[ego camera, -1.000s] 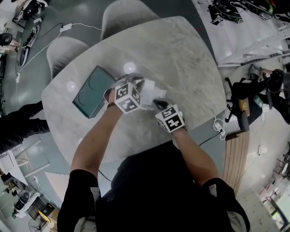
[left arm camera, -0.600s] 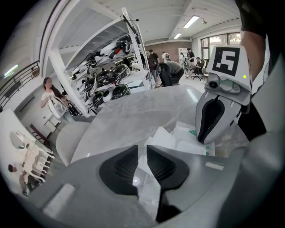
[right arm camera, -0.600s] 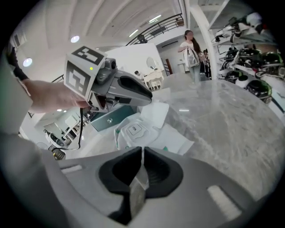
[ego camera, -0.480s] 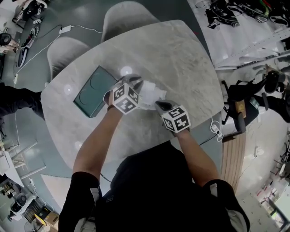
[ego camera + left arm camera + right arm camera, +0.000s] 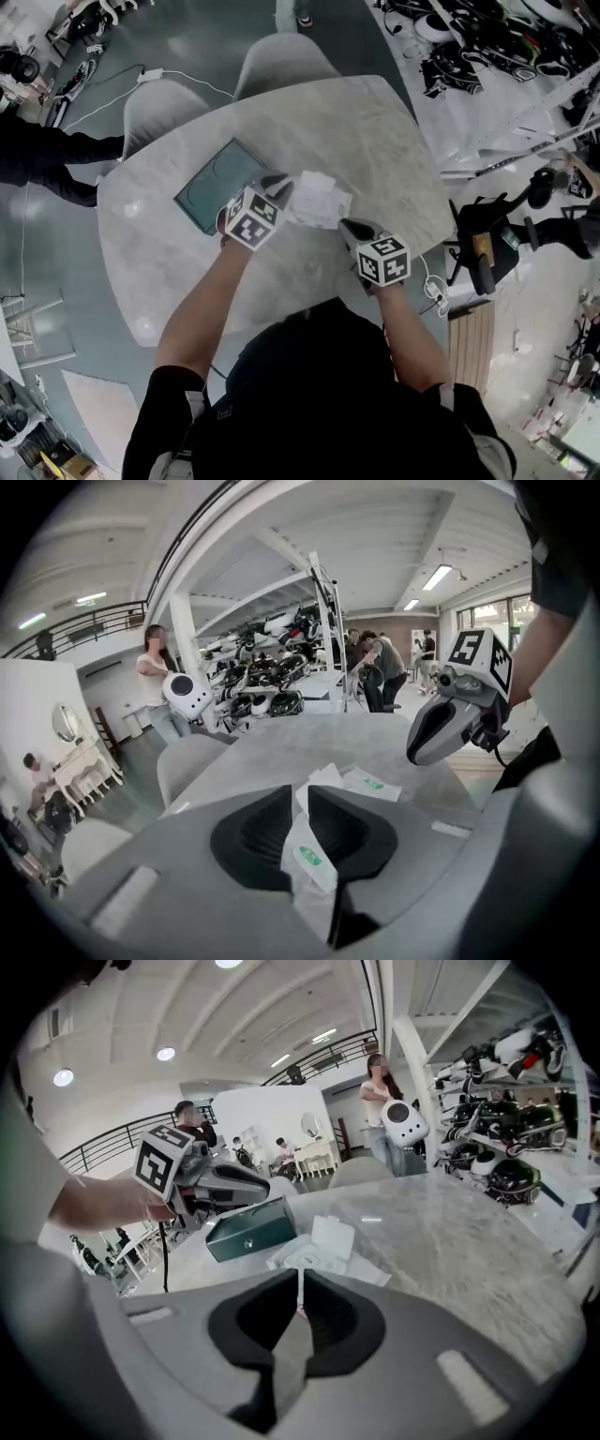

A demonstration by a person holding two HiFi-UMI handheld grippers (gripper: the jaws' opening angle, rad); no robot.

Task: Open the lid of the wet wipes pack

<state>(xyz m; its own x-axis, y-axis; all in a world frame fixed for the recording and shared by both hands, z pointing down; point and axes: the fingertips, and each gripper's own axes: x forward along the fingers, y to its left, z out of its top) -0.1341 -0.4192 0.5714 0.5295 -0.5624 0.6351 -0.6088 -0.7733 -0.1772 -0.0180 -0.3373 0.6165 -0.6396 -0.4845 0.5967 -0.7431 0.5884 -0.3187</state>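
Note:
The white wet wipes pack (image 5: 323,202) lies flat on the marble table (image 5: 375,131). In the right gripper view the pack (image 5: 309,1260) has its lid (image 5: 333,1235) flipped up. My left gripper (image 5: 279,185) hovers just above the pack's left end, jaws a little apart and not pressing on anything. In the left gripper view the pack (image 5: 370,785) shows through the gap of that gripper (image 5: 300,803). My right gripper (image 5: 352,226) hangs off the pack's right end, clear of it. Its jaws (image 5: 300,1283) all but meet, with only a thin white sliver showing between them.
A dark green box (image 5: 214,192) lies on the table left of the pack, right behind the left gripper (image 5: 267,1190). Two grey chairs (image 5: 281,61) stand at the far side. People stand around the room, one past the table (image 5: 380,1115). Cables run across the floor.
Both grippers have risen off the pack. The right one has drawn back toward me and to the right, clear of the pack's edge. The pack stays on the table.

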